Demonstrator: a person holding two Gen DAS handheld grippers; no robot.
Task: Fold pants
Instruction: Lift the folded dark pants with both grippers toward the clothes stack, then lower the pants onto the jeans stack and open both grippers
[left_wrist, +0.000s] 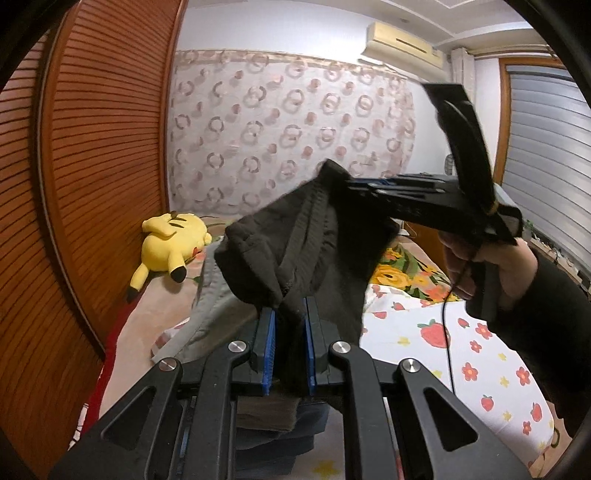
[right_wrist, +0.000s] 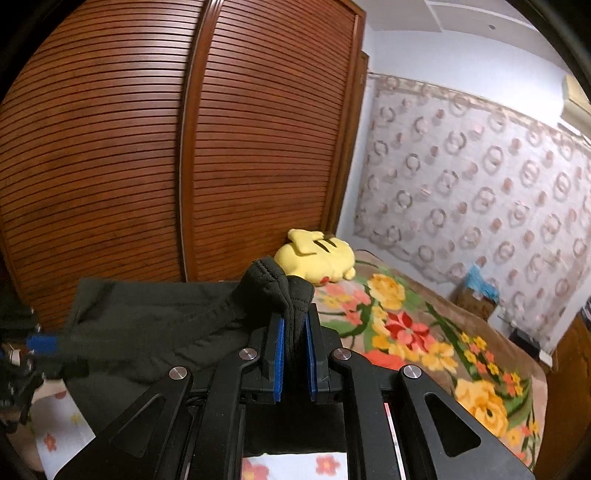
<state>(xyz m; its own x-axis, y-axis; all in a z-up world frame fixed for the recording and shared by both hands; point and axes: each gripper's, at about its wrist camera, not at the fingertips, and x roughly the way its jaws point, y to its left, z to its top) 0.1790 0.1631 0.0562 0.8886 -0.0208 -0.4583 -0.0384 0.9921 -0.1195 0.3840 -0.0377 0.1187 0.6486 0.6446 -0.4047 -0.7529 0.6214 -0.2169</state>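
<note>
Left wrist view: left gripper (left_wrist: 290, 325) clamped on a bunched edge of the dark pants (left_wrist: 295, 243), blue pads pressing cloth from both sides. The pants are in the air, above the bed (left_wrist: 480, 354). From this grip the cloth runs up and to the right to the right gripper (left_wrist: 345, 184), which comes in from the right side and bites the other corner near what looks like the ribbed waistband. The hand (left_wrist: 476, 266) on its handle shows at right, dark sleeve below. The stretch between the two grips is short and slack, so the long axis of the pants hangs down out of frame under the left jaws. A yellow plush toy (left_wrist: 171, 247) lies on the bed by the wooden wardrobe (left_wrist: 92, 155), well apart.

Right wrist view: right gripper (right_wrist: 294, 332) closed on a thick seamed fold of the pants (right_wrist: 159, 317). The cloth spreads leftward from the jaws toward the left gripper (right_wrist: 42, 345), blurred at the left edge. The plush toy (right_wrist: 317, 258) is just behind the held fold in this view, and the floral blanket (right_wrist: 424, 332) lies to the right.

Judgement: both hands hold one end, about level. The next move likely depends on spreading them apart along that edge, then laying the hanging length down on the bed.
</note>
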